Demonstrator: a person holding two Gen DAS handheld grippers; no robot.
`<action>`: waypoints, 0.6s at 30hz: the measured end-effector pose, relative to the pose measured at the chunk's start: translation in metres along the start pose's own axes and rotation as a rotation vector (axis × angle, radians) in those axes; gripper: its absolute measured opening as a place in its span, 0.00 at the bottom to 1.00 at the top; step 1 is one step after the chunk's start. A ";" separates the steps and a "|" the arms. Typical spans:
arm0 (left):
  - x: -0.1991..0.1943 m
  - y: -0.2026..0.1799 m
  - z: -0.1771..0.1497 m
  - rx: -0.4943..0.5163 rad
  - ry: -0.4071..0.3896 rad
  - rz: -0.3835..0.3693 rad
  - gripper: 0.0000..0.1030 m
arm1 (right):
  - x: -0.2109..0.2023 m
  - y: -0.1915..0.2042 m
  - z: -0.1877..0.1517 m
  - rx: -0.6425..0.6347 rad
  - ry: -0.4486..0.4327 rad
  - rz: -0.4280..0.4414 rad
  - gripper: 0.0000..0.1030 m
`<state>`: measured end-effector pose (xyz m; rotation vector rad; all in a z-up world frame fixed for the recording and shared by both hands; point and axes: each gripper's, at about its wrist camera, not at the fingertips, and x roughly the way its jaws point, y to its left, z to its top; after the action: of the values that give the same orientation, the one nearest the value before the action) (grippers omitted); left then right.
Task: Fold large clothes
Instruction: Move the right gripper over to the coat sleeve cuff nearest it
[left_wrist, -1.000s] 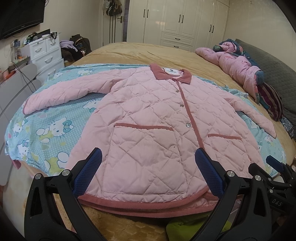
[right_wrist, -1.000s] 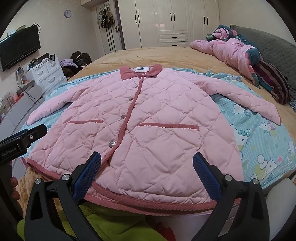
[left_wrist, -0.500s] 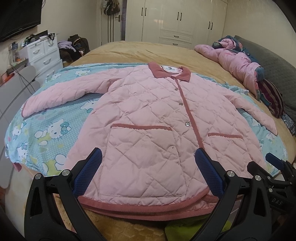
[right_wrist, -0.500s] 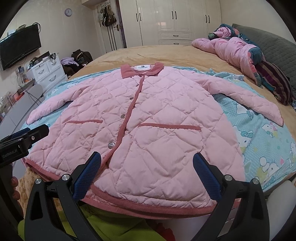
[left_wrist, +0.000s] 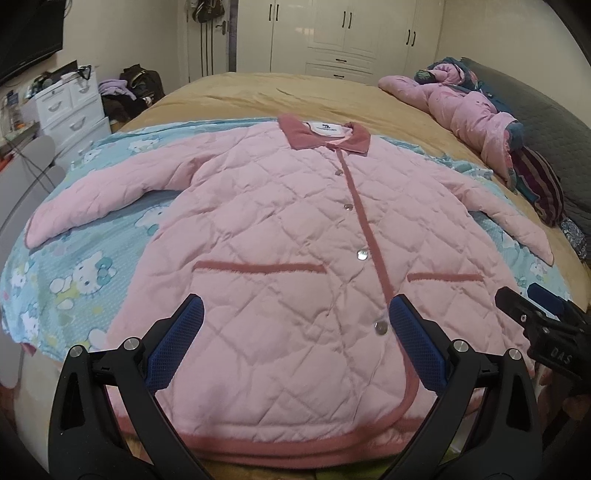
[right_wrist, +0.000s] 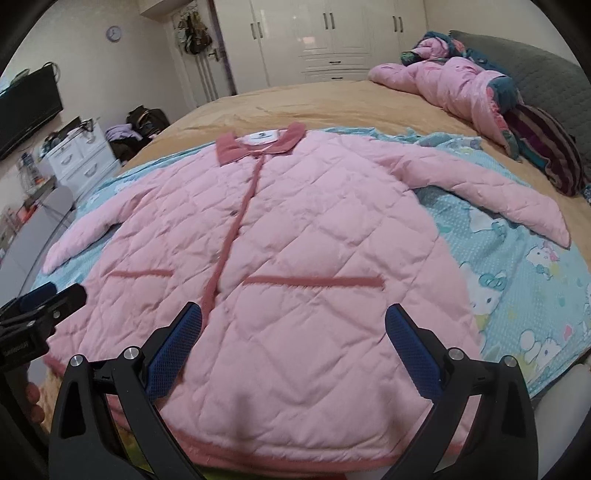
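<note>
Across the middle of both frames, on the bed over a blue cartoon sheet, the pink quilted jacket lies flat, buttoned, collar toward the top, hem at the bottom edge. No fold started, I'd say; a sleeve comes next. Left gripper and right gripper both hang spread wide, empty, above the hem.

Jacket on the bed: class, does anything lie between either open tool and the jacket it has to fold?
Nothing visible does. The jacket lies flat and buttoned on the blue sheet, with nothing on top. The left tool and right tool both hang open over its hem. The other pink coat lies well off, by the headboard.
</note>
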<state>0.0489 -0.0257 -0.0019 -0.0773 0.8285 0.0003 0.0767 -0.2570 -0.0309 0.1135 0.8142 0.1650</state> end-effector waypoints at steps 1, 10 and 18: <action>0.002 -0.002 0.004 0.004 0.002 -0.001 0.91 | 0.003 -0.003 0.004 0.009 0.001 0.002 0.96; 0.032 -0.010 0.037 0.009 0.042 -0.012 0.91 | 0.026 -0.027 0.038 0.062 -0.001 0.012 0.96; 0.058 -0.020 0.058 0.026 0.075 -0.017 0.91 | 0.047 -0.054 0.066 0.109 -0.002 0.002 0.96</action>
<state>0.1318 -0.0435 -0.0040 -0.0604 0.9025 -0.0299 0.1628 -0.3038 -0.0282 0.2177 0.8213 0.1224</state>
